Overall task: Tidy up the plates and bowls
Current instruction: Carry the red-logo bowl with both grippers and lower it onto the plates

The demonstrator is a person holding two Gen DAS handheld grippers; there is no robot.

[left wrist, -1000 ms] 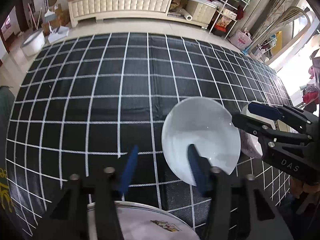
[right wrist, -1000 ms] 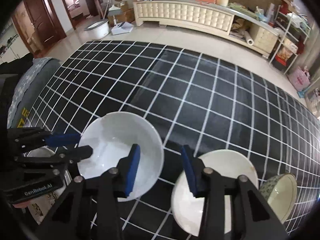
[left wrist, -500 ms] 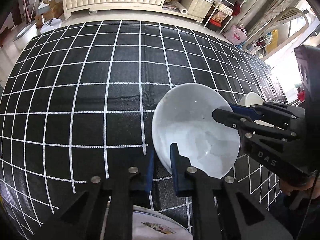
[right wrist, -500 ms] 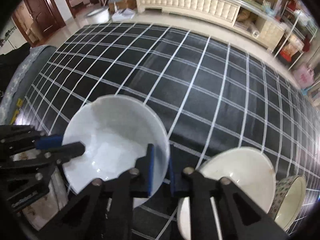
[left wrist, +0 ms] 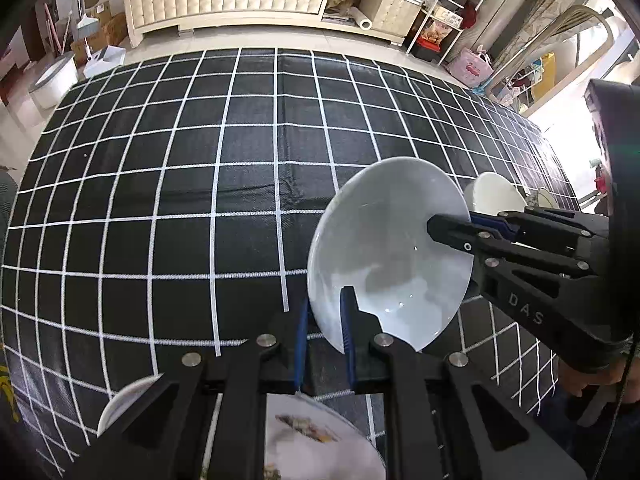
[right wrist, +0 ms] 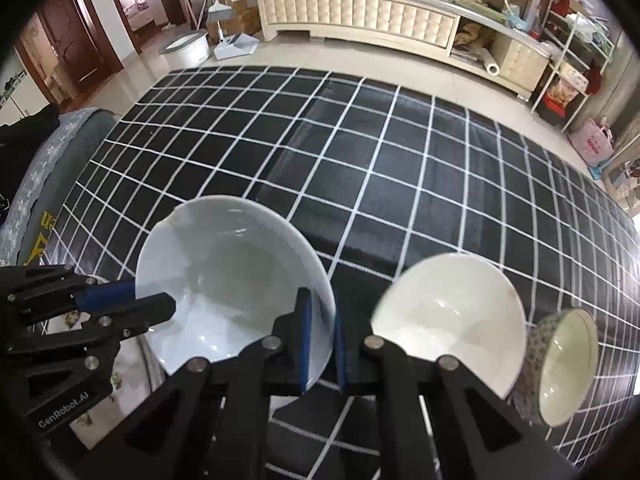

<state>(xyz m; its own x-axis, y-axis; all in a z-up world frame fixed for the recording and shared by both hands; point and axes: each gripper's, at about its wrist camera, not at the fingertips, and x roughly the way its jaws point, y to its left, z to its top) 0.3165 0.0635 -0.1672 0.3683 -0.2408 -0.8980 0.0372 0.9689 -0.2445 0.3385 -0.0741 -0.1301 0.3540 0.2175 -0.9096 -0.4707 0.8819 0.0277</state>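
Observation:
A large white bowl [left wrist: 384, 248] hangs above the black checked tablecloth [left wrist: 200, 184], held from both sides. My left gripper [left wrist: 325, 316] is shut on its near left rim. My right gripper [right wrist: 320, 320] is shut on its right rim and shows in the left wrist view [left wrist: 472, 224]. The bowl also shows in the right wrist view [right wrist: 228, 276], with the left gripper [right wrist: 160, 300] at its left edge. A cream bowl [right wrist: 448, 308] and a small patterned bowl [right wrist: 564, 360] sit on the cloth to the right.
A decorated plate [left wrist: 316, 444] lies under my left gripper, with another white dish rim [left wrist: 120, 404] beside it. The plate also shows at the lower left of the right wrist view [right wrist: 120, 384]. A grey cushion [right wrist: 48, 168] borders the table's left. A cream cabinet [right wrist: 360, 12] stands beyond.
Both grippers have closed onto the white bowl's rim, from open a second ago. The bowl has been lifted and tilted off the cloth.

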